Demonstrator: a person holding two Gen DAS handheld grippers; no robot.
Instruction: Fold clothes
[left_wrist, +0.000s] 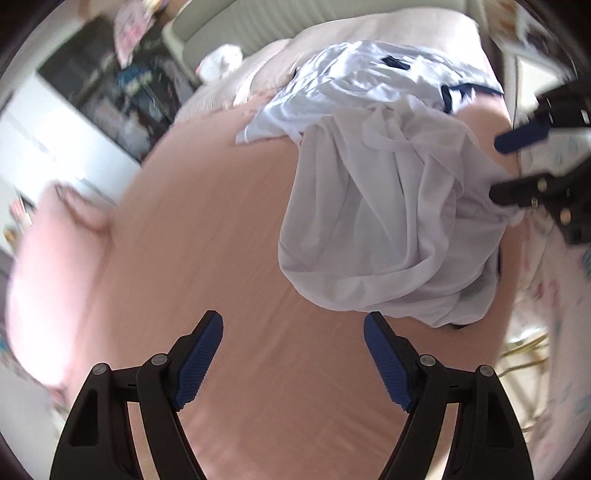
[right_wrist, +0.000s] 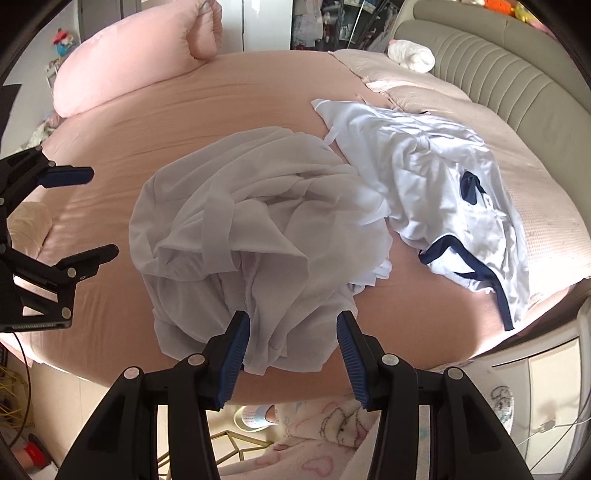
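A crumpled sheer white garment (right_wrist: 240, 229) (left_wrist: 388, 221) lies heaped near the front edge of the pink bed sheet (right_wrist: 184, 110). Beside it, toward the headboard, a white shirt with navy trim (right_wrist: 443, 177) (left_wrist: 369, 74) lies spread out. My right gripper (right_wrist: 291, 321) hangs over the near hem of the sheer garment; its jaws are apart and the pads do not press the cloth. It also shows in the left wrist view as the right gripper (left_wrist: 495, 168) at the cloth's edge. My left gripper (left_wrist: 293, 325) (right_wrist: 103, 213) is open over bare sheet, beside the heap.
A pink pillow (right_wrist: 129, 62) rests at the far corner of the bed. The padded headboard (right_wrist: 498, 74) and a white plush toy (right_wrist: 410, 55) are at the right. The person's pink patterned pyjamas (right_wrist: 332, 424) stand against the bed's front edge. Cluttered shelves (left_wrist: 122, 85) stand behind.
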